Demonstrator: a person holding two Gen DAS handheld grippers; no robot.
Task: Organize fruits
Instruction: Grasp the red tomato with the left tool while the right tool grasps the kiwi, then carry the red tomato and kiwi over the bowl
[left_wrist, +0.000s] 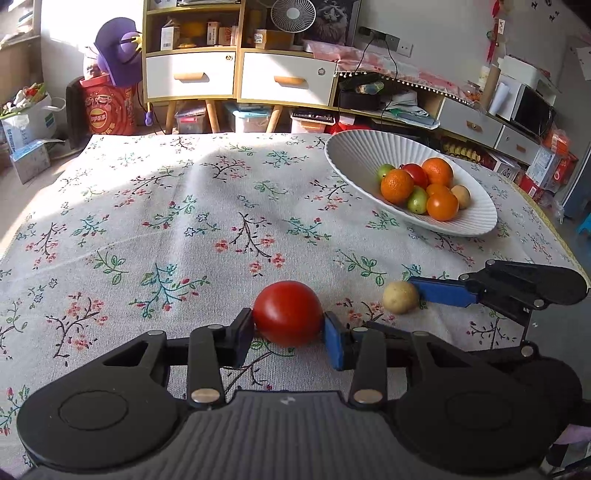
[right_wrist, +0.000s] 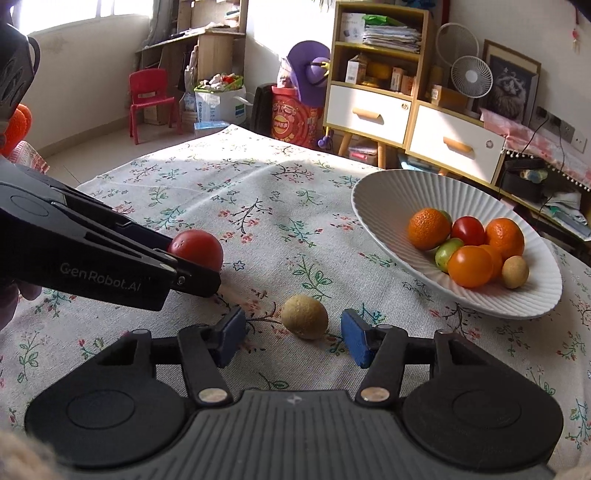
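Counter (left_wrist: 155, 206): covered by a flowered cloth; everything below is placed relative to the white bowl.
Bowl (left_wrist: 354, 158): white, ribbed, on the far right of the counter, holding oranges, a red tomato, green fruits and a small tan one.
My left hand-held gripper (left_wrist: 289, 330): well in front of the bowl, pads pressed on both sides of the tomato.
My right hand-held gripper (right_wrist: 293, 332): nearer the bowl, spread wide around the tan fruit without touching.
Tomato (left_wrist: 288, 313): red, on the cloth.
Tan fruit (right_wrist: 304, 316): on the cloth, between tomato and bowl.
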